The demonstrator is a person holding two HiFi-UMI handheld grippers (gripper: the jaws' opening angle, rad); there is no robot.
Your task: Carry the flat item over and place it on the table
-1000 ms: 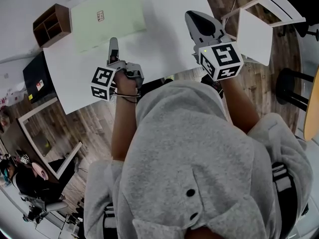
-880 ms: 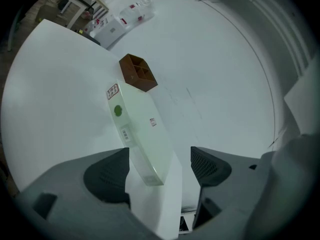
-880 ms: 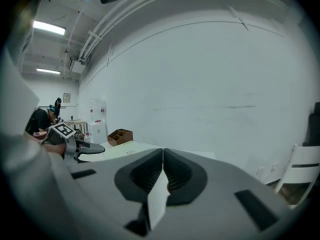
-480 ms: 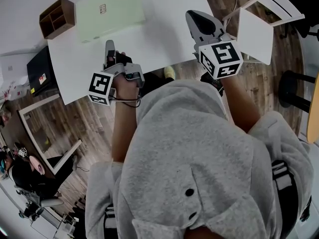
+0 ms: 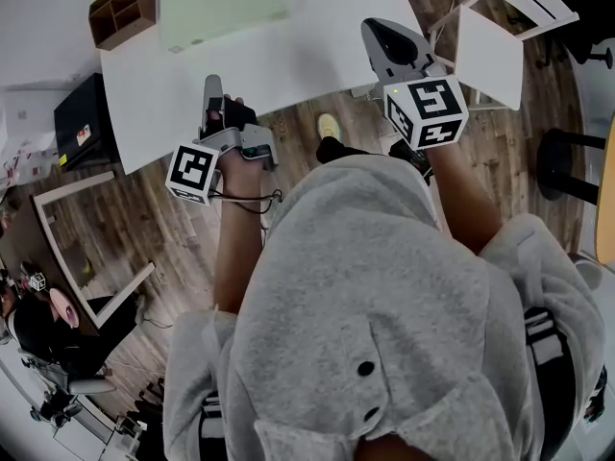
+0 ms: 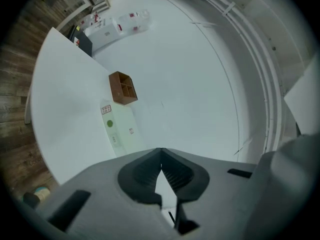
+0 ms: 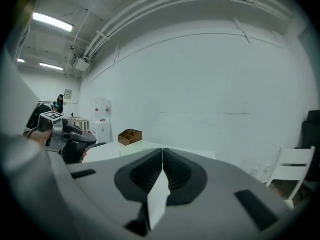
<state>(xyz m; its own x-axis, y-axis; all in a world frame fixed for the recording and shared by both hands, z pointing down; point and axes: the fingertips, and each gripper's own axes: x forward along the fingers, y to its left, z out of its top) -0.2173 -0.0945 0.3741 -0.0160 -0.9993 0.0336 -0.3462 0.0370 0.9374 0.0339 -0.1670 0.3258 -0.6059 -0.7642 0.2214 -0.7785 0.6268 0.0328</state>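
Note:
The flat item (image 5: 223,6), a pale green flat box, lies on the white table (image 5: 288,56) at the far side. The left gripper view also shows the flat item (image 6: 122,129) lying ahead on the table (image 6: 65,99). My left gripper (image 5: 212,86) is shut with nothing in it and hangs over the wood floor just off the table's near edge. Its tips (image 6: 160,151) meet. My right gripper (image 5: 377,29) is also shut and empty, near the table's right corner. Its jaws (image 7: 163,151) touch at the tip, and the left gripper (image 7: 65,139) shows to their left.
A brown wooden organizer (image 5: 123,8) sits at the table's far left corner. A white chair (image 5: 500,36) stands right of the table and a black box (image 5: 85,123) left of it. A stool (image 5: 567,152) is at the right and a white frame (image 5: 86,257) lies on the floor.
The table and the flat item have slid farther away in the head view. Both grippers have drawn back with the person; the left one has gone from over the table edge to over the floor.

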